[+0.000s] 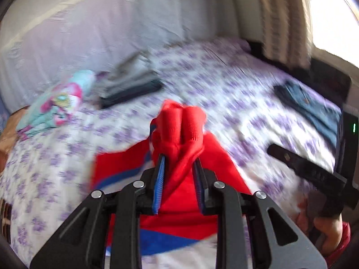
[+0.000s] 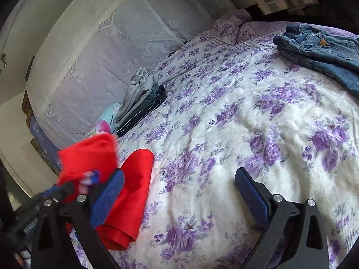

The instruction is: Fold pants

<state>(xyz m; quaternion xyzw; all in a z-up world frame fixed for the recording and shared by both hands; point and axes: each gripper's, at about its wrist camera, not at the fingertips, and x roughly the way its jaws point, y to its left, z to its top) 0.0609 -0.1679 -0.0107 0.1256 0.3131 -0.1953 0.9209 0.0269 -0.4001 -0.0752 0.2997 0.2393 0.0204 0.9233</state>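
I am clamping my left gripper [image 1: 179, 157] on a bunched end of the red pants [image 1: 179, 130], lifting it clear of the floral bedspread [image 1: 224, 94] so, I judge, it can be carried over the rest of the pants lying flat below. That gripper is angling downward toward the bed. My right gripper [image 2: 179, 186] is hovering with its fingers spread wide and empty, low over the bedspread just beside the folded red cloth, ready to steady it

Open bedspread [image 2: 224, 134] between folded clothes stack [image 2: 139, 103] and jeans [image 2: 318, 47].
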